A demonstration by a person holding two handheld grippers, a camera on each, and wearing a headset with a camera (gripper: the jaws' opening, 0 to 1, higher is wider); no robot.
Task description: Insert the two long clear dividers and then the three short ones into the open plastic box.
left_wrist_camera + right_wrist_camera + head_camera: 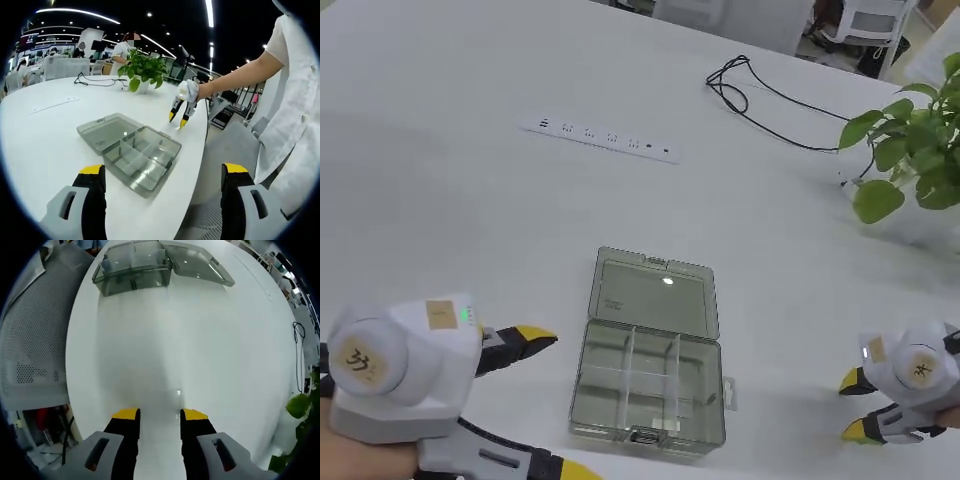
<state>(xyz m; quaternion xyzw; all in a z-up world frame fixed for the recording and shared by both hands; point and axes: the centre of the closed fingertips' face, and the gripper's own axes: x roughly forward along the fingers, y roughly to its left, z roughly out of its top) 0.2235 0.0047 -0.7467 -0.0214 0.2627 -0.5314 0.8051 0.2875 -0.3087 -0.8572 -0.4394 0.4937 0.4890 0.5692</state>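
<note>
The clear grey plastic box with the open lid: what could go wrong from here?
The clear grey plastic box lies near the edge of the white table; a push from the open left hand-held gripper beside it might slide it off. The clear dividers stand inside, but whether they are fully seated cannot be told; closing the lid might jam.
</note>
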